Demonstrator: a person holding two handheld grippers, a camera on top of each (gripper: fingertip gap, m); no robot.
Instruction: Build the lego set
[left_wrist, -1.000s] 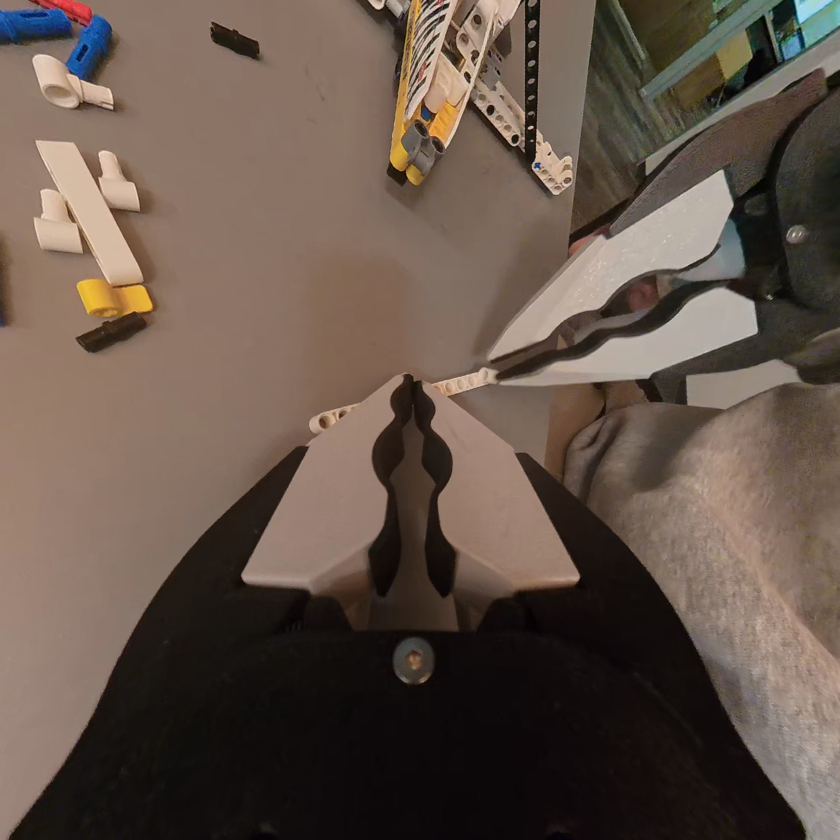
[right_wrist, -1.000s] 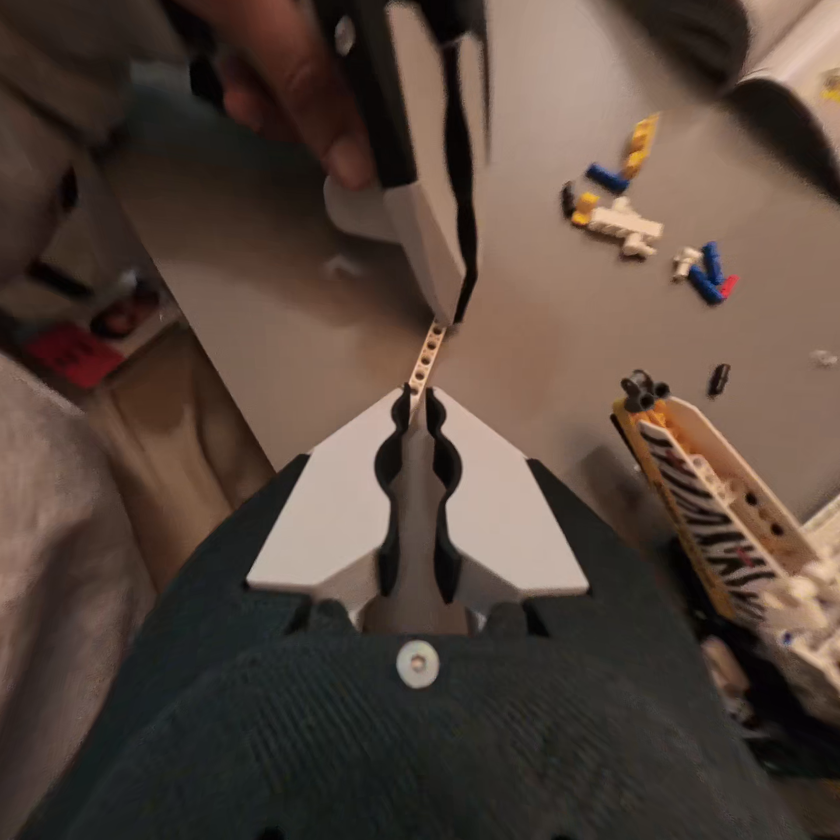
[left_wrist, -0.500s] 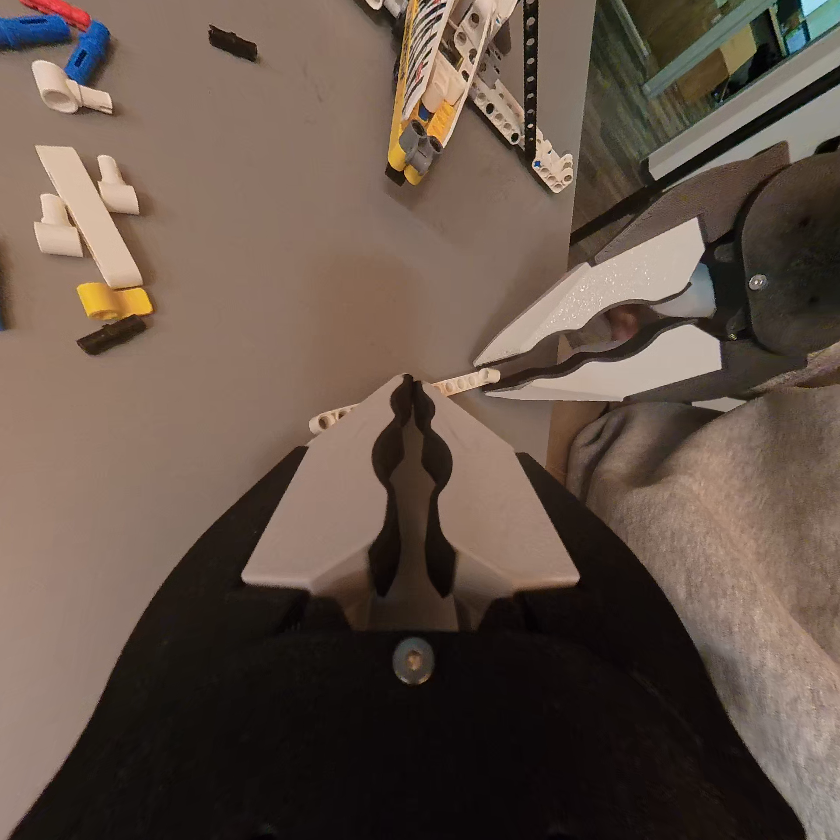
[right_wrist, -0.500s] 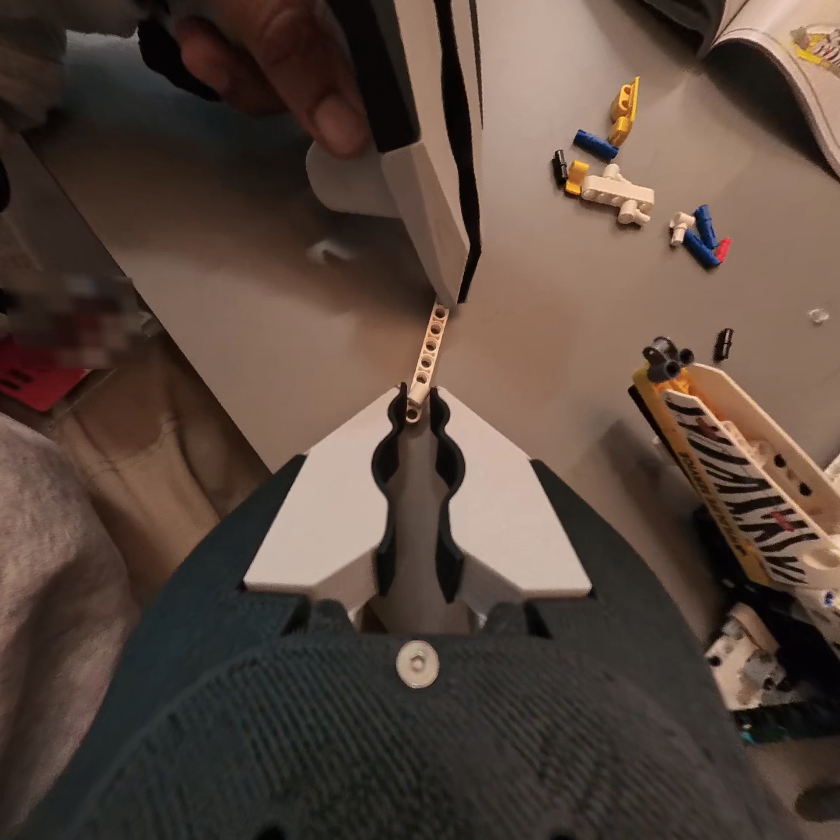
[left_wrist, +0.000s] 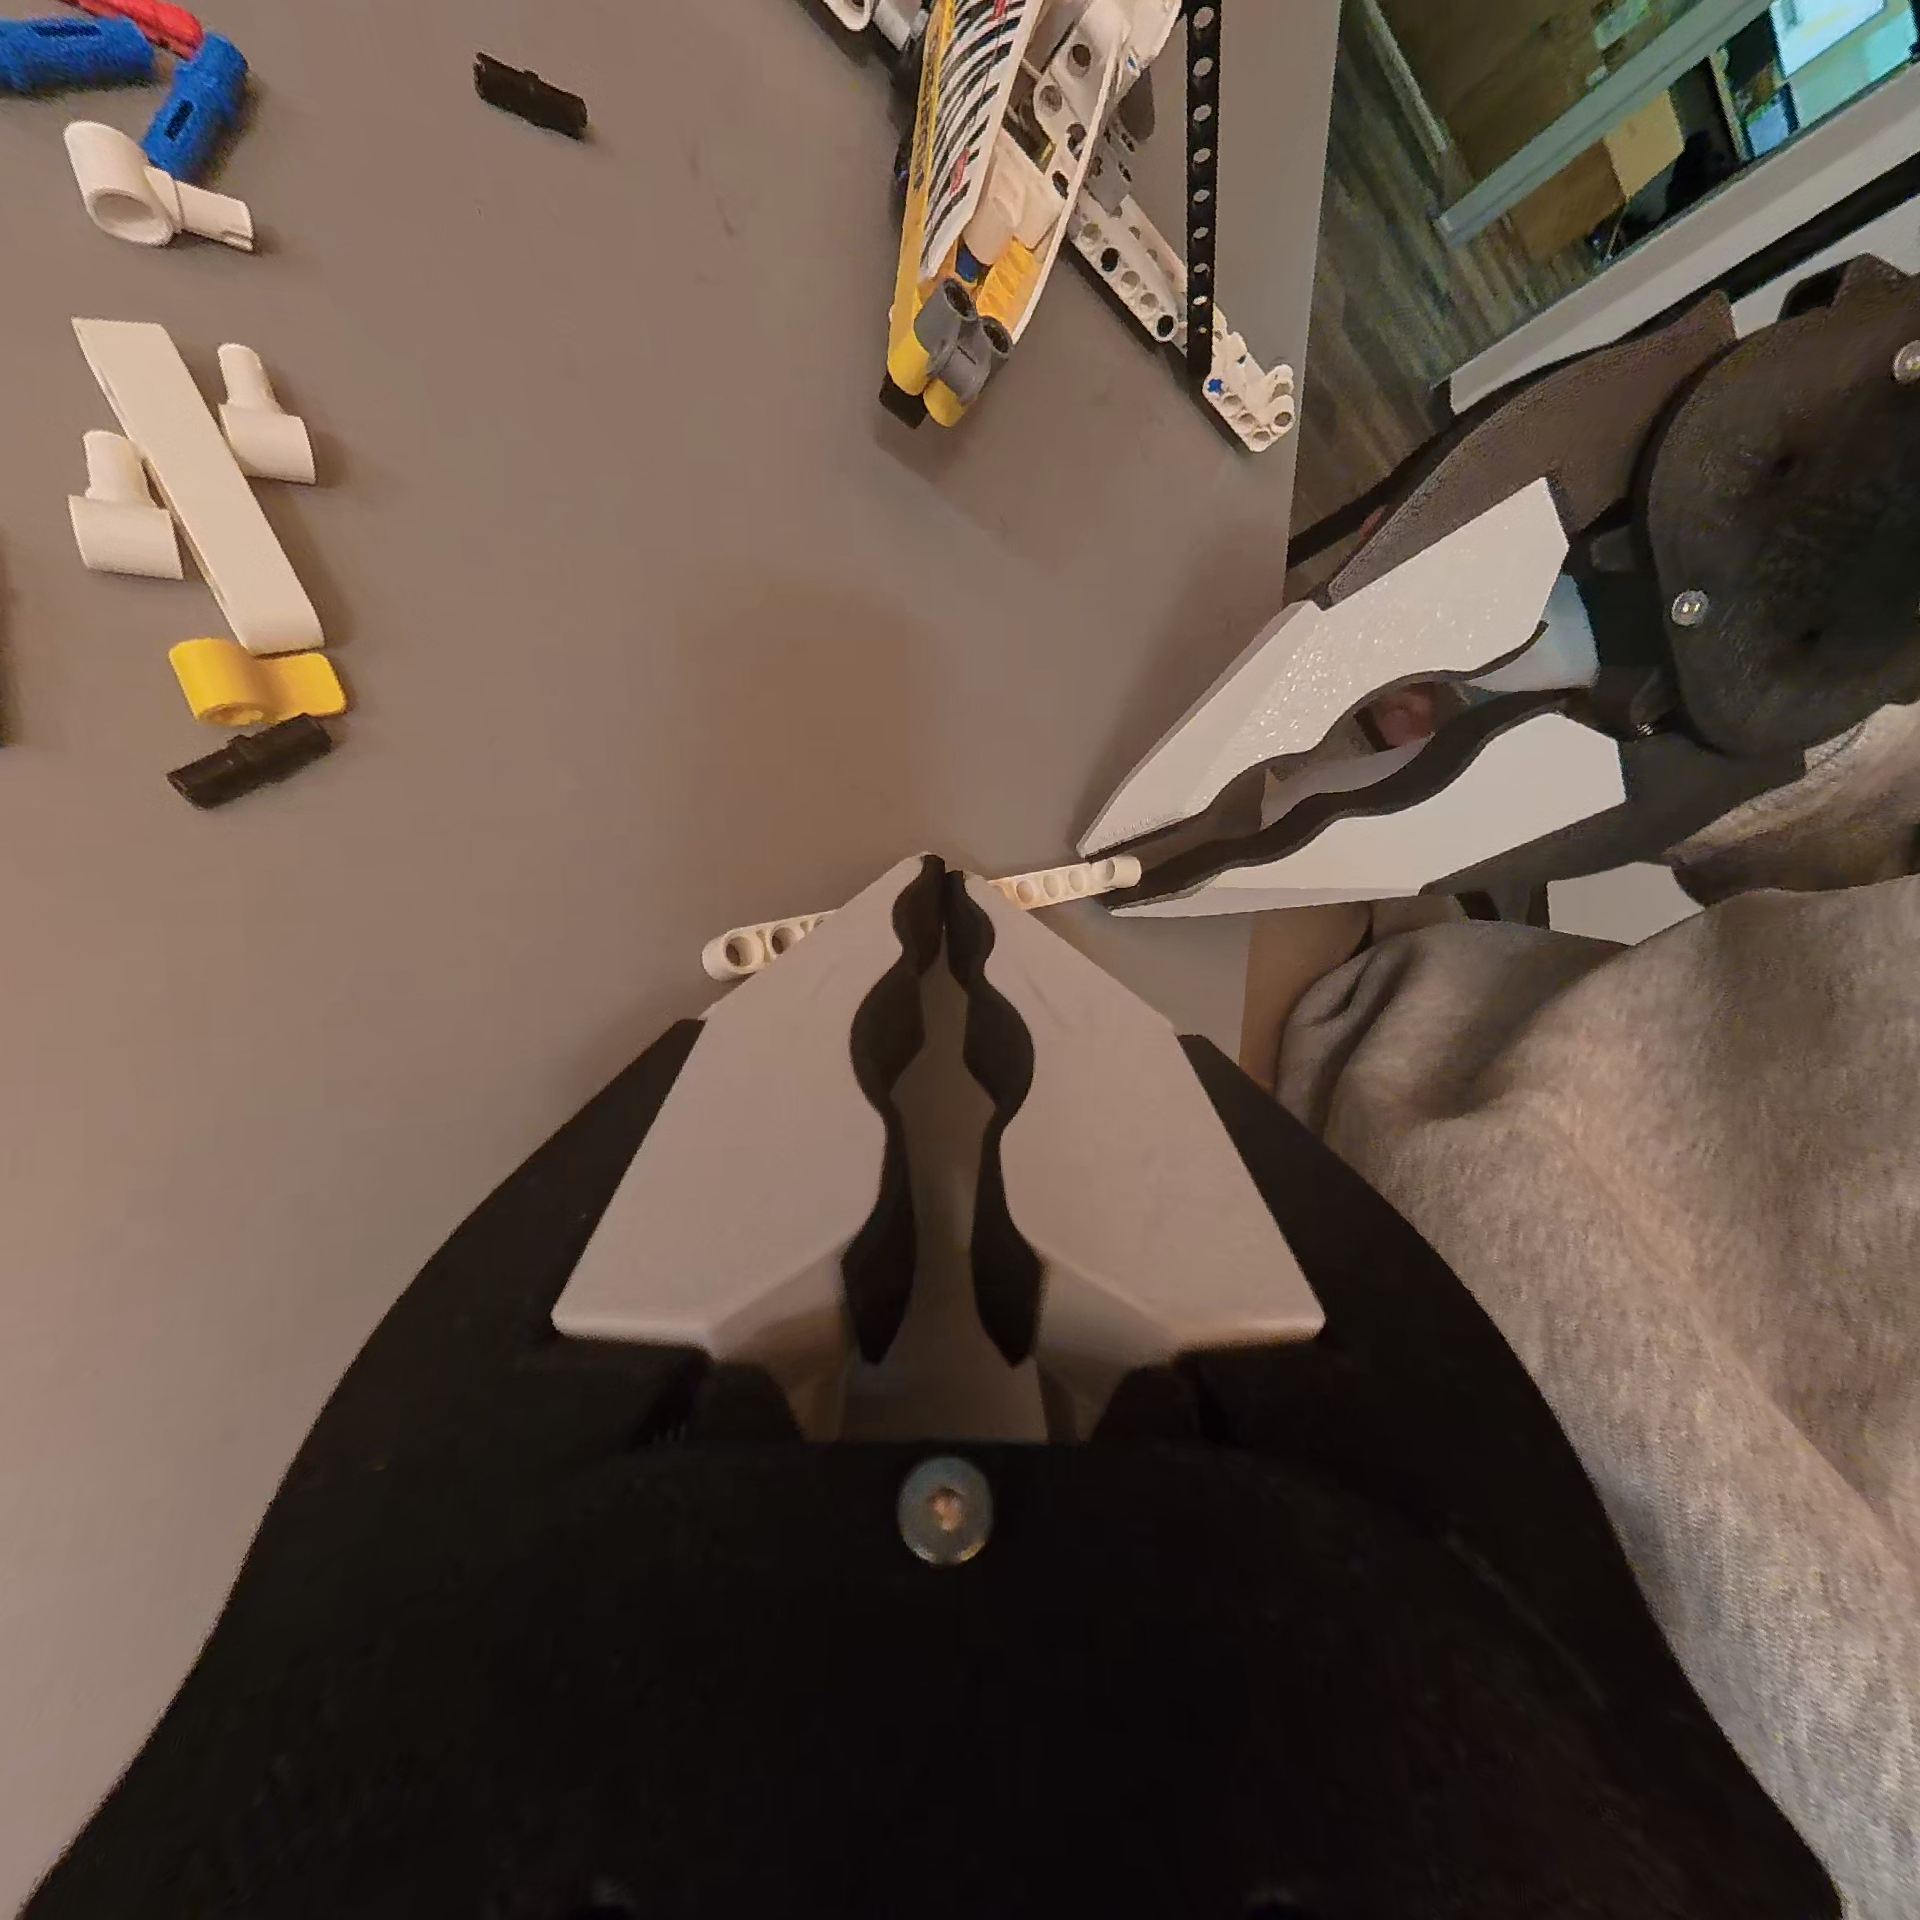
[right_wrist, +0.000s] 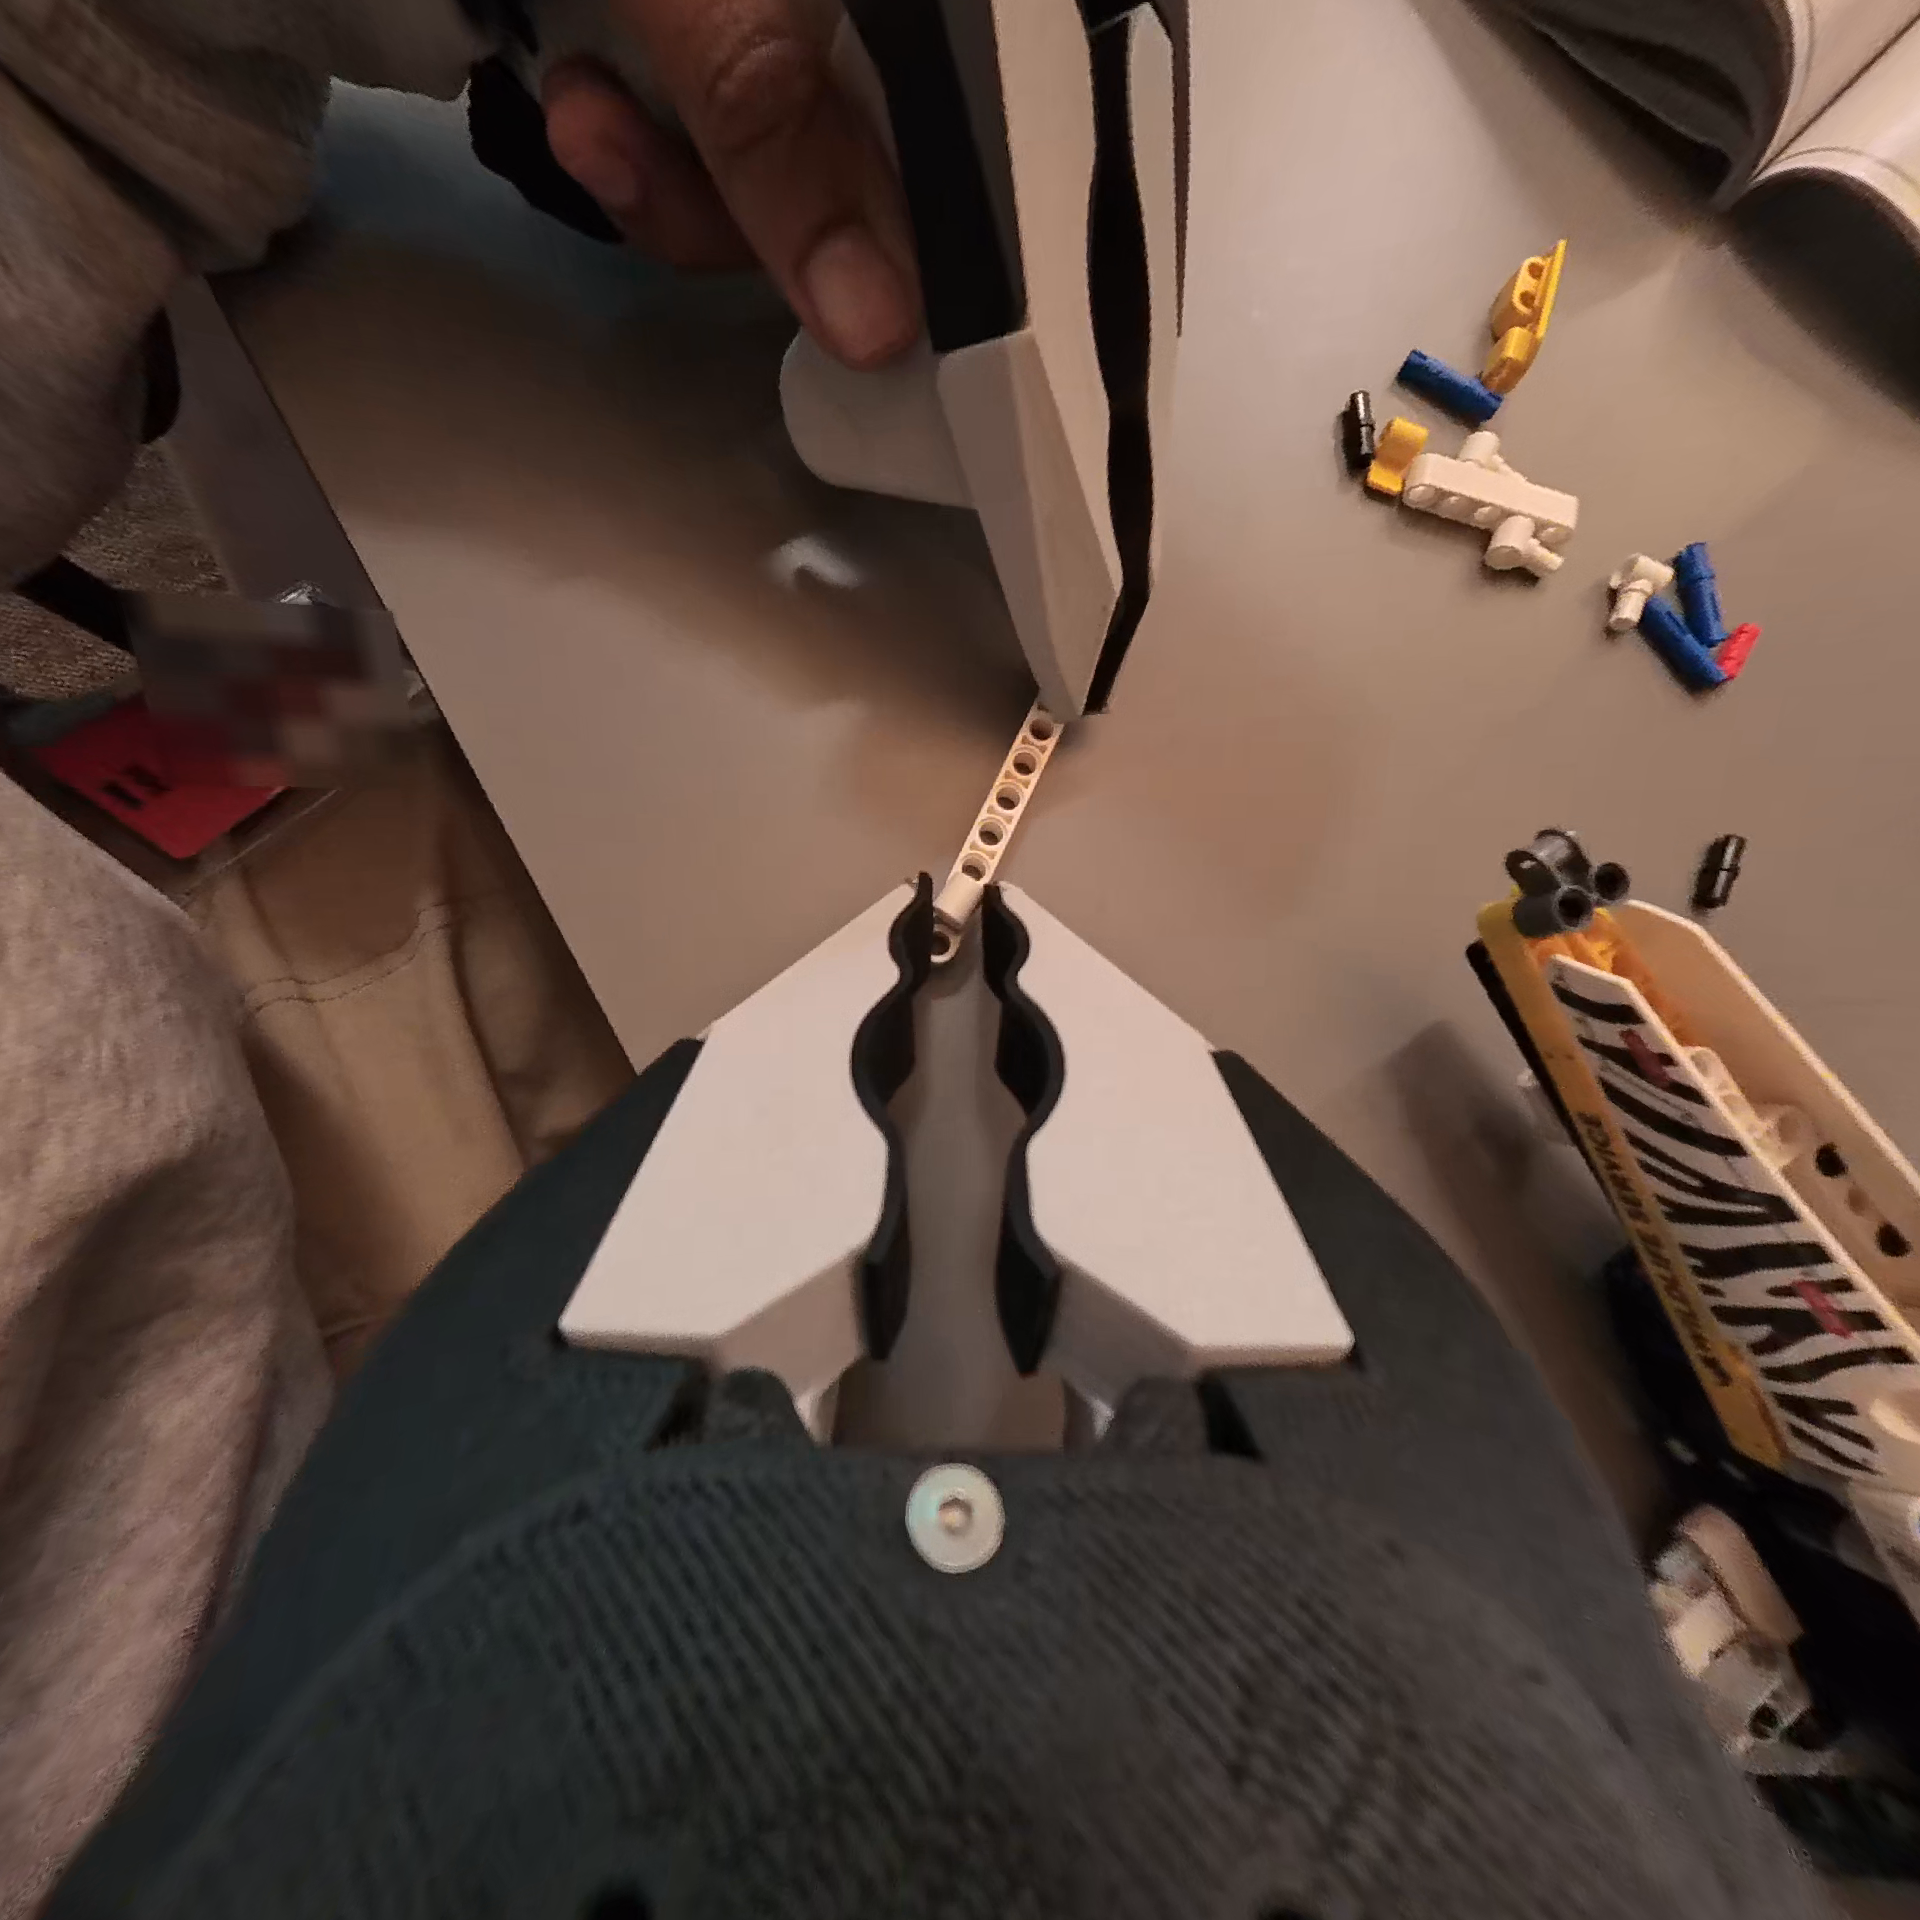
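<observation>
A thin white beam with holes (left_wrist: 1049, 886) is held level just above the grey table (left_wrist: 623, 520), near its edge. My left gripper (left_wrist: 935, 868) is shut on the beam around its middle; one end pokes out to the left. In the right wrist view the beam (right_wrist: 997, 810) runs from the left gripper (right_wrist: 1081, 696) down to my right gripper (right_wrist: 953, 902). The right gripper's jaws stand slightly apart, with the beam's end between the tips. It also shows in the left wrist view (left_wrist: 1107, 873). The partly built yellow and white model (left_wrist: 977, 177) lies farther back.
Loose parts lie at the left: white pieces (left_wrist: 197, 488), a yellow piece (left_wrist: 255, 681), black pins (left_wrist: 249, 764), blue pins (left_wrist: 197, 104). An open booklet (right_wrist: 1829, 135) lies at the far right. The table edge (left_wrist: 1283, 623) and a grey sleeve (left_wrist: 1610, 1247) are on the right. Less than 4 cm separates the two grippers' tips. Between my left fingertips and the yellow piece (left_wrist: 255, 681) there is roughly 10 cm. The right camera catches it too, in the right wrist view (right_wrist: 1395, 449).
The right gripper was shut on the beam's end one second ago; its jaws have since parted. The left gripper has kept its hold and has hardly moved.
</observation>
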